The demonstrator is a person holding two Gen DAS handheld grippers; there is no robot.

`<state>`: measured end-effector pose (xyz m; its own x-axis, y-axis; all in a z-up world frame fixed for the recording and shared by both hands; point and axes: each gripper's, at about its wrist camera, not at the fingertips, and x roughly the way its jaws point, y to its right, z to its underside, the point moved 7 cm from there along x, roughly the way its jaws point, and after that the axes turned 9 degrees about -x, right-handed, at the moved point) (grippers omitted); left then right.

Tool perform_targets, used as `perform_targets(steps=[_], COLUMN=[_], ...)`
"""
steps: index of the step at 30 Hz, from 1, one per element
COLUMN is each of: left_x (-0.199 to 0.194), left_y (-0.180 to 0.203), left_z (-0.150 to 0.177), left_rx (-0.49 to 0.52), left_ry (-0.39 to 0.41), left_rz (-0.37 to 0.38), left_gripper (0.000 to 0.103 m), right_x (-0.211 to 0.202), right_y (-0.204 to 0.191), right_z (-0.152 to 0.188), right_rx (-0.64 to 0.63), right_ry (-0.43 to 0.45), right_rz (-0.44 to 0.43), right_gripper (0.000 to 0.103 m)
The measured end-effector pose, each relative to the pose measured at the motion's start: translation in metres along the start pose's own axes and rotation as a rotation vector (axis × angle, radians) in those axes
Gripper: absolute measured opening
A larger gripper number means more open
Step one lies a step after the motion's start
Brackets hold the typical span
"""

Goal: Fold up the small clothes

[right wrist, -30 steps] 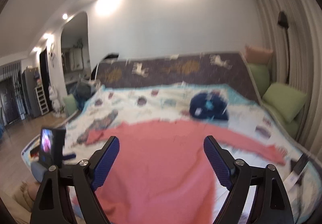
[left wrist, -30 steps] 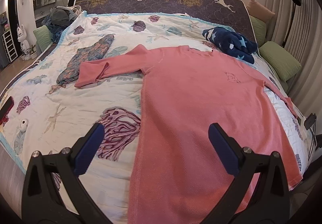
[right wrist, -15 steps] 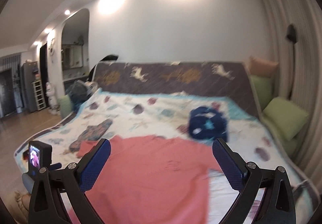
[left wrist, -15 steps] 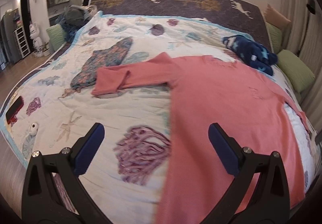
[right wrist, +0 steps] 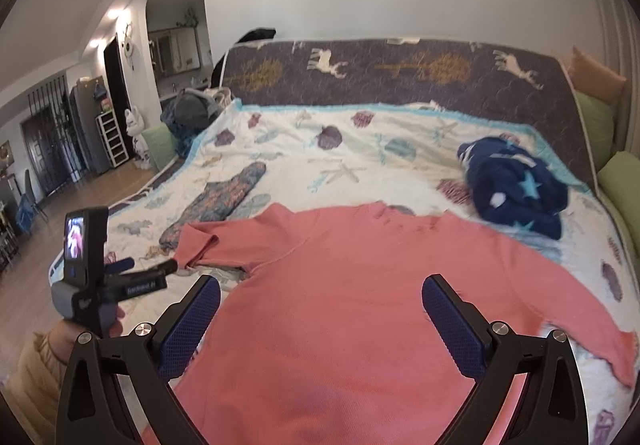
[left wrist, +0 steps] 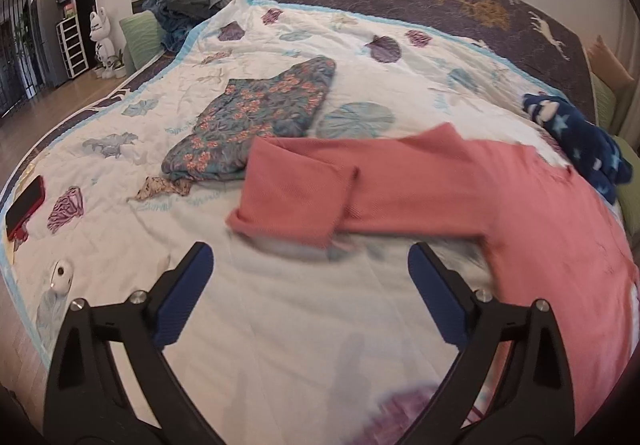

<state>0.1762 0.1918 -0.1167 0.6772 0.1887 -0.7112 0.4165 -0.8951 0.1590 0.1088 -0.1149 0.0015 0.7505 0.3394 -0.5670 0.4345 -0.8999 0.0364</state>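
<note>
Pink top (right wrist: pixel 344 285) is spread flat for folding; left gripper (left wrist: pixel 310 285), jaws closing on nothing, is aimed at its doubled-back sleeve (left wrist: pixel 296 197); right gripper (right wrist: pixel 320 319) is held wide, empty.

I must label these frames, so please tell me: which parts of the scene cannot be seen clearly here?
- Pink shirt: hem cut off by the right wrist view's bottom edge and gripper.
- Its right side: blurred, cut by the left wrist view's edge.
- Left gripper's small screen: too small to read.
</note>
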Motion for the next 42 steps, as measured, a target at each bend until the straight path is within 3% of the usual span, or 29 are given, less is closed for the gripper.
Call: perform_targets(steps=[5, 11, 14, 15, 18, 19, 22, 25, 30, 34, 38, 42], left_x=[0.037, 0.048, 0.054, 0.057, 0.063, 0.064, 0.069, 0.064, 0.029, -0.011, -0.04, -0.038], left_y=[-0.006, 0.003, 0.011, 0.012, 0.009, 0.006, -0.004, -0.006, 0.032, 0.095, 0.166, 0.211], left_z=[-0.001, 0.006, 0.009, 0.009, 0.007, 0.006, 0.006, 0.004, -0.018, -0.026, -0.003, 0.026], left_rx=[0.004, 0.011, 0.061, 0.073, 0.036, 0.025, 0.003, -0.009, 0.022, 0.076, 0.154, 0.214], left_ry=[-0.072, -0.118, -0.126, -0.133, -0.161, -0.166, -0.193, -0.202, -0.162, -0.147, -0.195, -0.249], left_rz=[0.005, 0.078, 0.074, 0.064, 0.097, 0.09, 0.081, 0.083, 0.21, 0.392, 0.564, 0.594], left_gripper=[0.075, 0.074, 0.072, 0.069, 0.046, 0.032, 0.016, 0.012, 0.012, 0.012, 0.013, 0.013], right_x=[0.039, 0.068, 0.079, 0.082, 0.087, 0.087, 0.083, 0.08, 0.074, 0.07, 0.062, 0.059], right_y=[0.001, -0.003, -0.003, -0.002, 0.003, 0.005, 0.009, 0.012, 0.017, 0.024, 0.034, 0.048], right_z=[0.0, 0.005, 0.01, 0.011, 0.015, 0.016, 0.017, 0.015, 0.011, 0.01, 0.015, 0.016], right_rx=[0.022, 0.012, 0.018, 0.027, 0.056, 0.065, 0.078, 0.082, 0.094, 0.14, 0.17, 0.199], right_ry=[-0.057, -0.11, -0.131, -0.138, -0.151, -0.151, -0.145, -0.136, -0.113, -0.096, -0.073, -0.06], right_rz=[-0.029, -0.056, -0.061, -0.064, -0.079, -0.082, -0.081, -0.076, -0.074, -0.095, -0.101, -0.093], right_gripper=[0.103, 0.103, 0.103, 0.103, 0.103, 0.103, 0.103, 0.103, 0.103, 0.103, 0.102, 0.102])
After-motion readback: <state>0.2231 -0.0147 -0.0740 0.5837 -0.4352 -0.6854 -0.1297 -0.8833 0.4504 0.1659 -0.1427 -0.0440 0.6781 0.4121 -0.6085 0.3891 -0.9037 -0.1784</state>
